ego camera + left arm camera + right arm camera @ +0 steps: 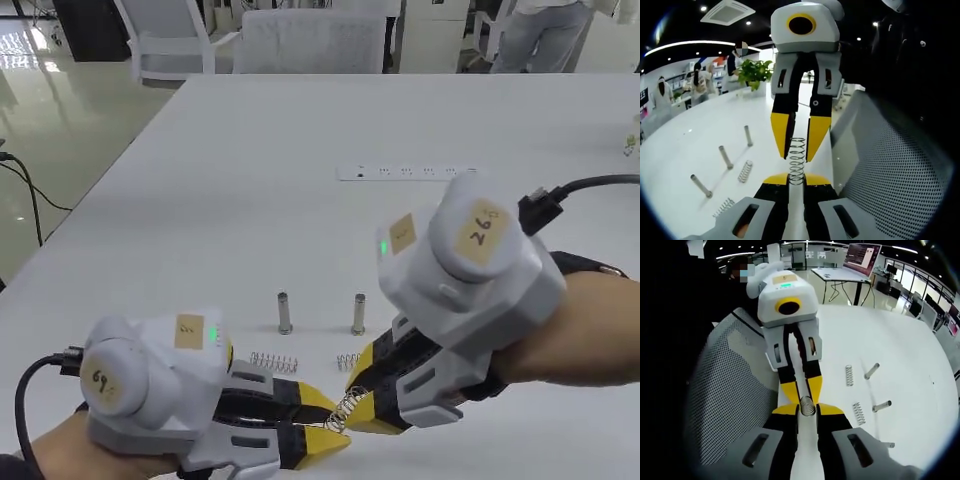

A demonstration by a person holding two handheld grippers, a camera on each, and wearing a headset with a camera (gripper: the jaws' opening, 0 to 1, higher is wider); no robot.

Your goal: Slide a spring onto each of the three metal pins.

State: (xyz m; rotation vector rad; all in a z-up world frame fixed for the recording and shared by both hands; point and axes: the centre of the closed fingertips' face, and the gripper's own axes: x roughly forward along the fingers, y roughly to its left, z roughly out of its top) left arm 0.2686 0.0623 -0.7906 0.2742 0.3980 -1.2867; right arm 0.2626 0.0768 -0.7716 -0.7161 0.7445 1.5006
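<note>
Left gripper: jaws clamped on the near end of the held spring, holding it clear of the table. Right gripper: jaws drawn in on the held spring's far end, apparently pinching it. Judged a regrip, to free one open end for threading. Two loose springs lay just beyond the held spring. Three pins, all bare, stood upright farther beyond it.
</note>
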